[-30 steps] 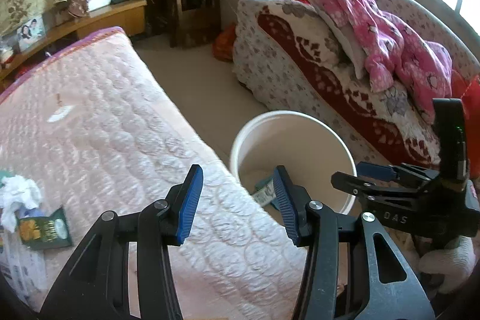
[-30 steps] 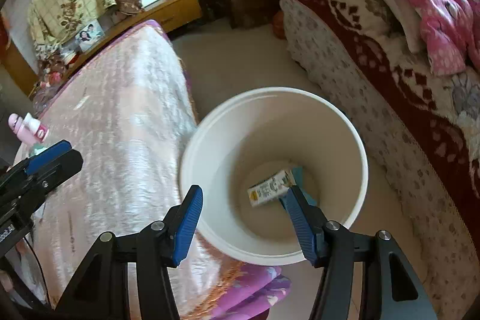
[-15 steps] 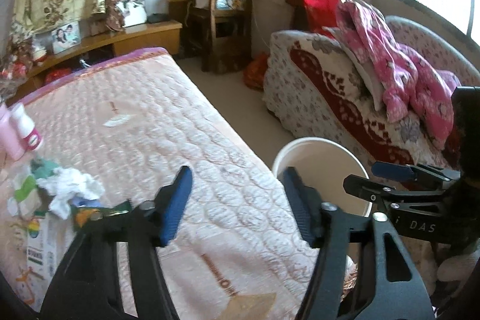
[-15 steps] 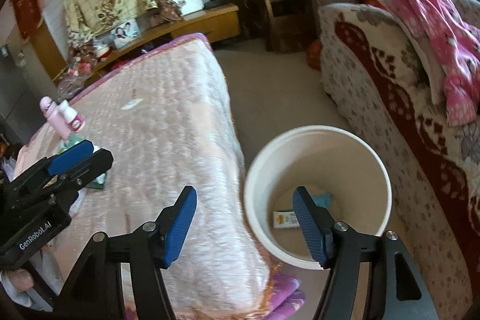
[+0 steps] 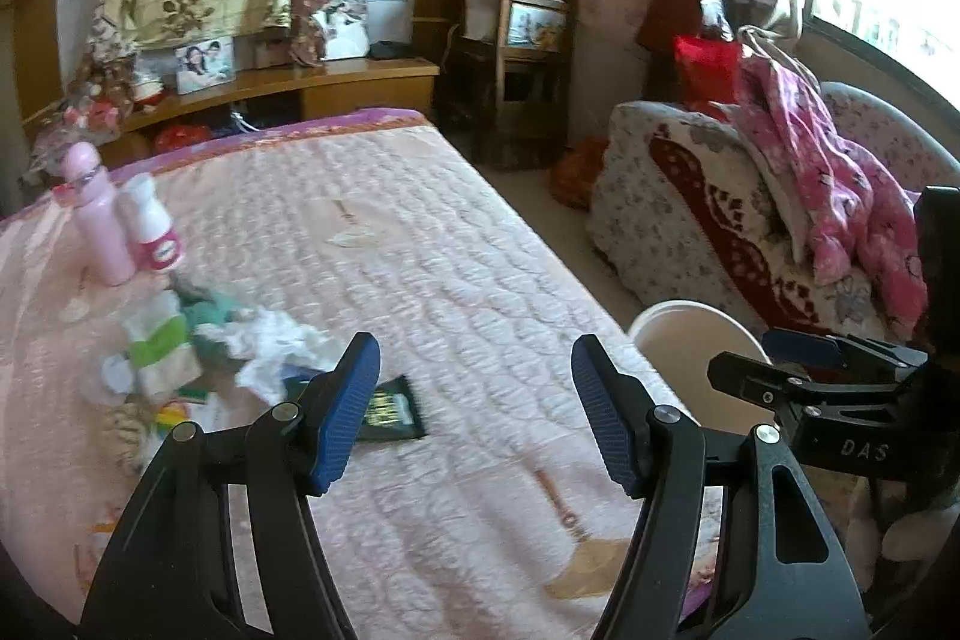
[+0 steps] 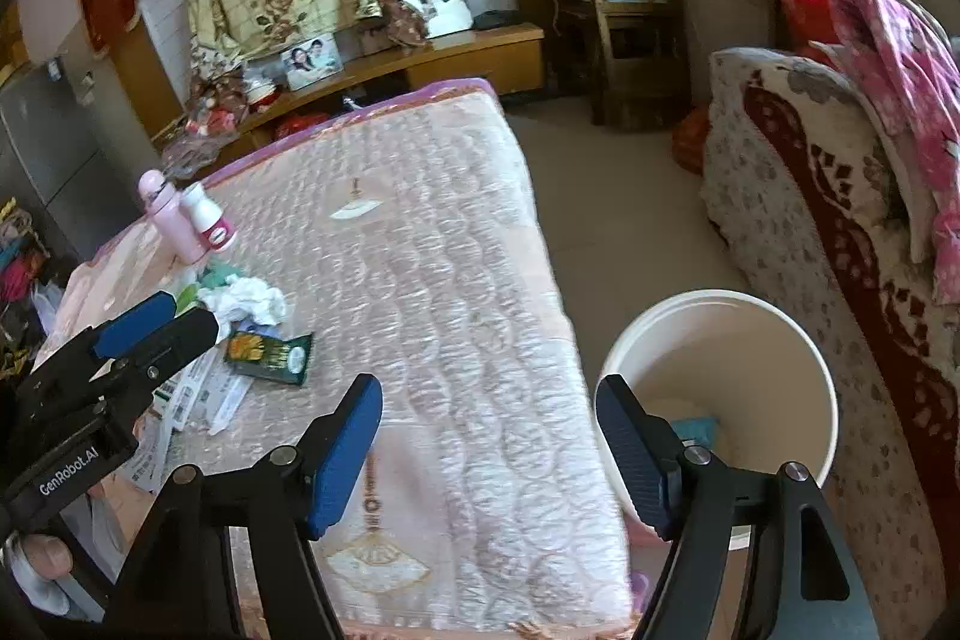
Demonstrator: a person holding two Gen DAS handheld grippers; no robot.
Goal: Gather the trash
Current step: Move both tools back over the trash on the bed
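Observation:
A heap of trash lies on the pink quilted bed (image 5: 456, 280): a crumpled white tissue (image 5: 276, 346) (image 6: 252, 301), a dark green packet (image 5: 390, 409) (image 6: 270, 349), green-and-white wrappers (image 5: 159, 346) and flat printed boxes (image 6: 198, 394). A white bucket (image 6: 720, 400) (image 5: 696, 334) stands on the floor by the bed's right side with some items inside. My left gripper (image 5: 474, 415) is open and empty above the bed, right of the packet. My right gripper (image 6: 489, 454) is open and empty over the bed's edge beside the bucket.
Two pink bottles (image 5: 120, 232) (image 6: 186, 220) stand behind the trash. A sofa with a red-patterned cover (image 6: 840, 232) and pink blanket (image 5: 840, 184) runs along the right. A wooden chair (image 6: 630, 16) and low wooden shelf (image 5: 288, 88) stand at the back.
Both grippers have drawn back and up from the bucket and swung left toward the bed. The trash heap and bottles have come into view. Both stay open.

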